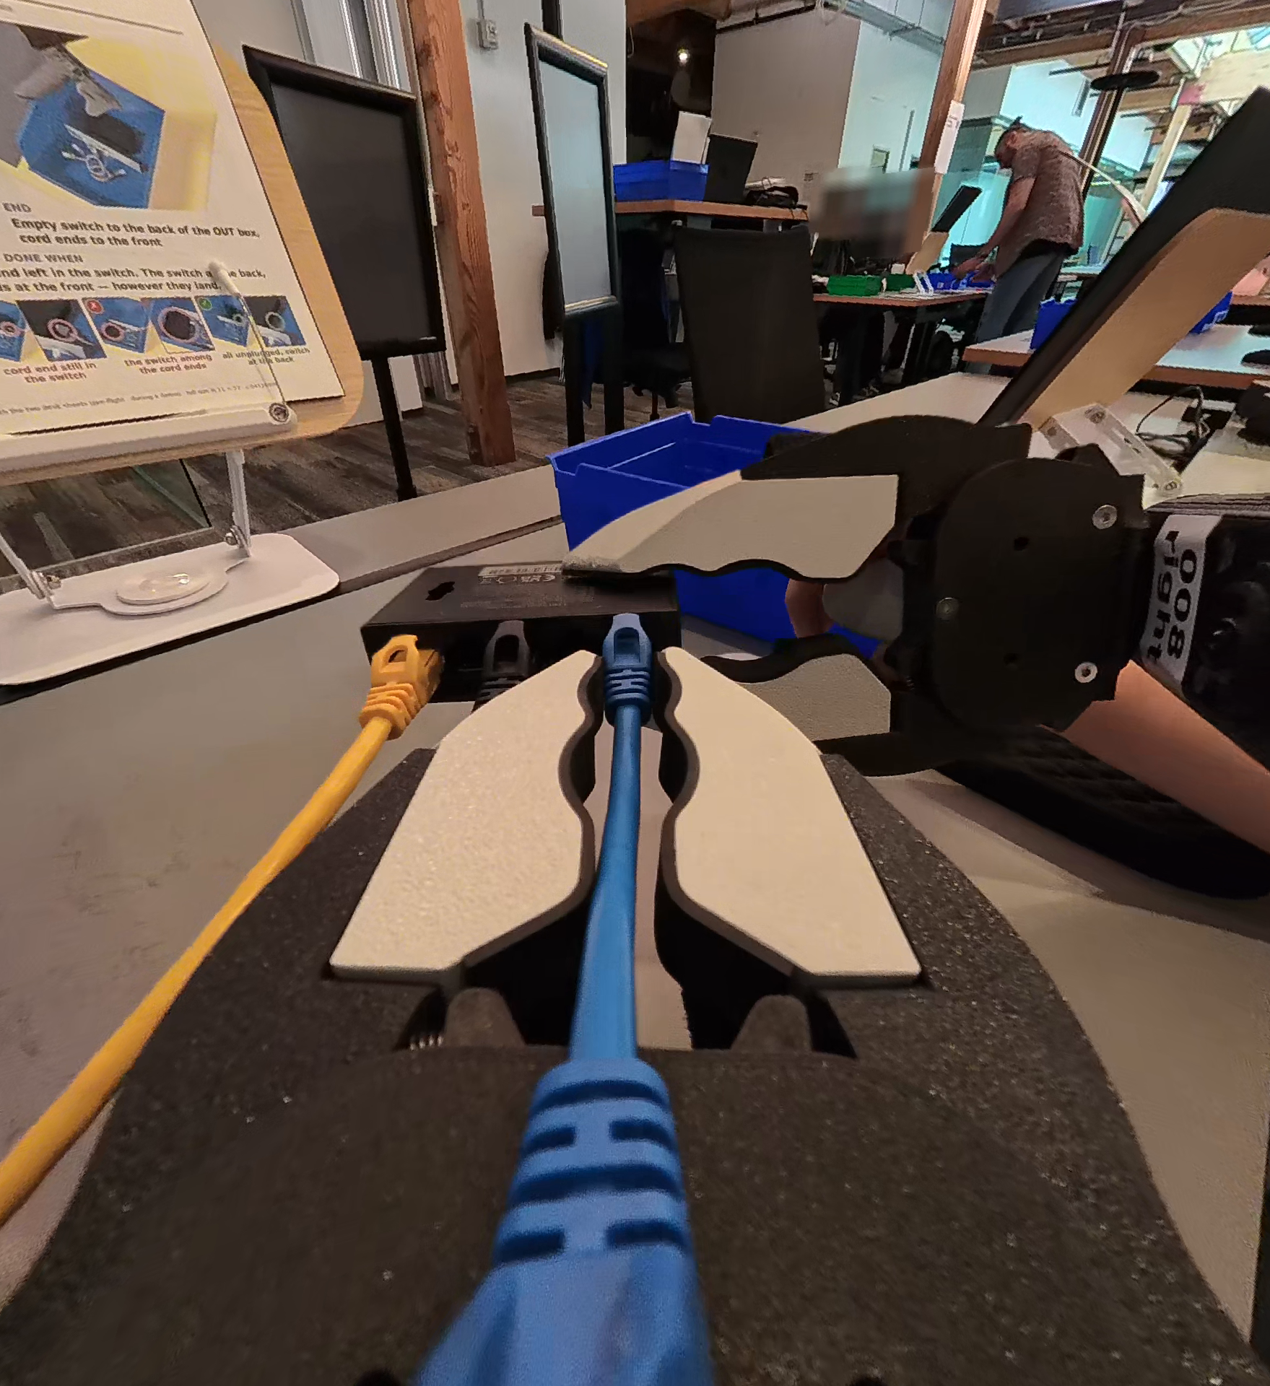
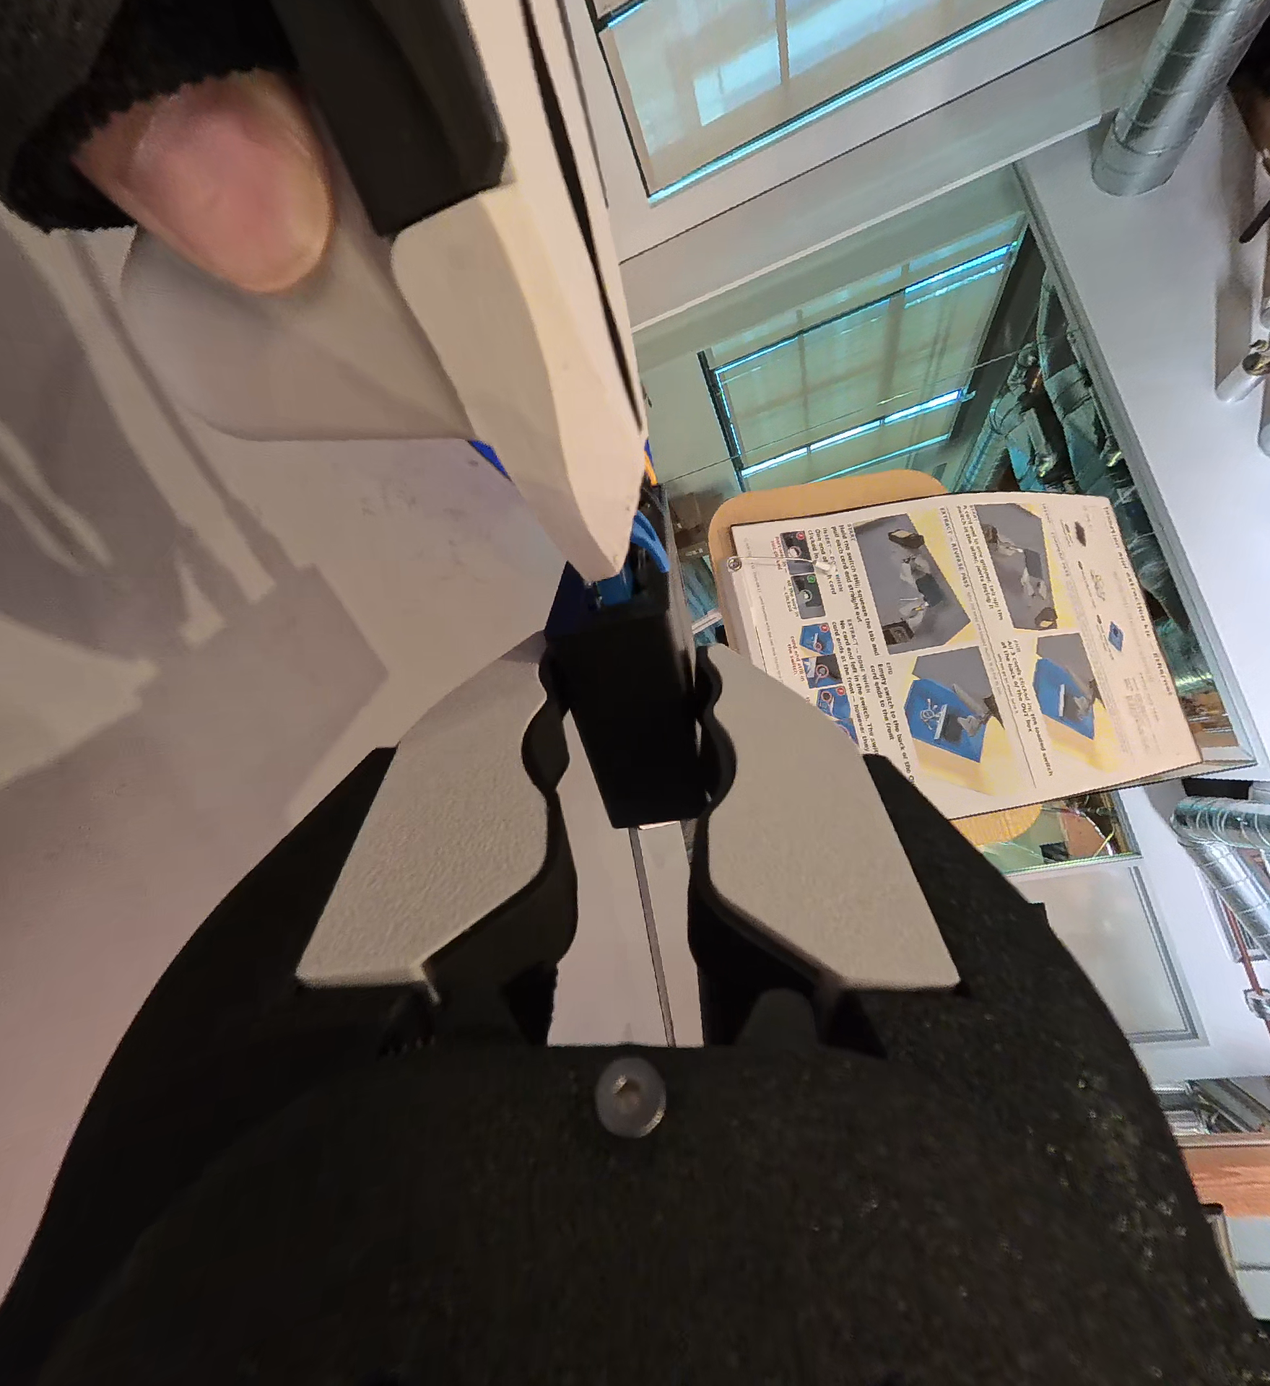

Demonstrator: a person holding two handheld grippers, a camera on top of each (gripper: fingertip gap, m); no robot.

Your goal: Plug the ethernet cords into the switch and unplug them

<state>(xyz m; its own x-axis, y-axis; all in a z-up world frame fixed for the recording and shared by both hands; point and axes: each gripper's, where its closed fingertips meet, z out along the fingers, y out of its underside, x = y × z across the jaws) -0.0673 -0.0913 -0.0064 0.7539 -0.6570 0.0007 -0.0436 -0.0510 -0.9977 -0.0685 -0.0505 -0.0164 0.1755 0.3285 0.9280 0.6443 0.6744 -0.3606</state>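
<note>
Left gripper (image 1: 626,675): we see its jaws closed around the blue ethernet cord (image 1: 620,795) just behind the plug boot, the two pale fingers (image 1: 493,810) flanking the cable. The blue plug sits at a port in the front face of the black switch (image 1: 519,600); we cannot tell whether it is fully seated. The cord's free end runs back over the gripper body toward the camera.

Right gripper (image 2: 628,720): we see it turned on its side, its jaws clamped on the switch (image 2: 632,720) from the right, one finger on the top face and the other beneath. In the right wrist view, a fingertip of the person's hand (image 2: 219,195) rests on the left gripper's finger.

Beside the blue plug, a black cord (image 1: 504,652) occupies the middle port and a yellow cord (image 1: 391,697) the left one; the yellow cable trails across the tabletop (image 1: 129,787) toward its near left edge. The switch lies near the tabletop's middle. A blue bin (image 1: 617,480) stands just behind it, toward the far edge. An instruction sheet on a stand (image 1: 129,225) occupies the far left corner. Beyond the table, a person (image 1: 1029,225) bends over another desk.
</note>
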